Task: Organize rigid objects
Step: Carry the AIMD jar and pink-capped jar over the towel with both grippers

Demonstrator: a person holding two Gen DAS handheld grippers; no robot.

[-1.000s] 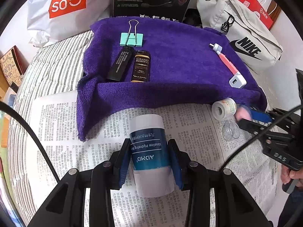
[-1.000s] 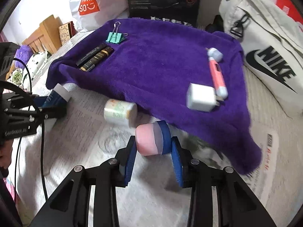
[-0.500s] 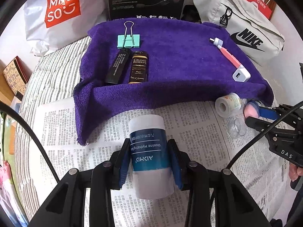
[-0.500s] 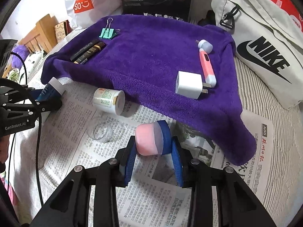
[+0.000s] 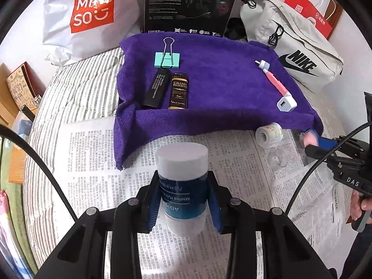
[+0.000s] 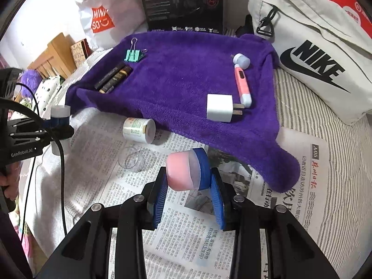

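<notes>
My left gripper [image 5: 183, 200] is shut on a white and blue Vaseline lotion bottle [image 5: 182, 186], held above the newspaper [image 5: 93, 162] in front of the purple towel [image 5: 220, 88]. My right gripper [image 6: 188, 195] is shut on a small pink jar [image 6: 181, 172] above the newspaper [image 6: 186, 244]. On the towel [image 6: 186, 76] lie a green binder clip [image 5: 167, 58], a black tube [image 5: 155, 88], a brown Grand Reserve tube [image 5: 179, 90], a pink electric toothbrush [image 6: 241, 83] and a white charger [image 6: 219, 108].
A small white bottle [image 6: 139, 130] lies on its side and a clear glass cup [image 6: 131, 159] stands on the newspaper. A Miniso bag [image 5: 90, 16], a black Edifier box [image 5: 188, 4] and a white Nike bag [image 6: 313, 53] stand behind and beside the towel.
Both grippers have risen and pulled back from the towel with their objects. The lotion bottle now tilts more upright. The right gripper has moved away from the small white bottle.
</notes>
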